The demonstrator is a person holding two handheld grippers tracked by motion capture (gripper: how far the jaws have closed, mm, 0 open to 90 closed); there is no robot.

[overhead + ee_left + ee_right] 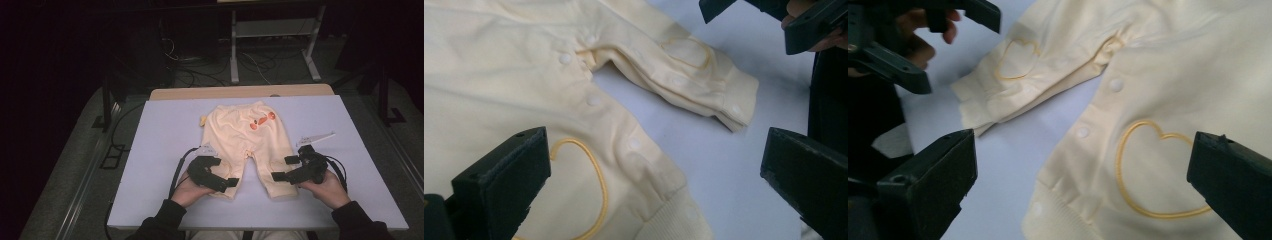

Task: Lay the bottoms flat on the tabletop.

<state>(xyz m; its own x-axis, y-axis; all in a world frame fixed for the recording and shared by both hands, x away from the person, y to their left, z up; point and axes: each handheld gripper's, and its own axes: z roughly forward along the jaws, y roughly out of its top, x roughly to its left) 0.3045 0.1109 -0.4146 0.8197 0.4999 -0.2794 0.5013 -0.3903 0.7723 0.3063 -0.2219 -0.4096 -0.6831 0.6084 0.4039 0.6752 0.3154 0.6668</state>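
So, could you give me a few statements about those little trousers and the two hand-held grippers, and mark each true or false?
1. The pale yellow cotton baby trousers lie flat on the white table. True.
2. The left gripper is clamped on a trouser leg. False: its jaws stand open over the leg's cuff, not pressing it.
3. Each trouser leg bears a stitched yellow heart outline. True.
4. The right gripper holds the waistband. False: it is open, by the other leg's cuff.
5. An orange print sits near the waist. True.
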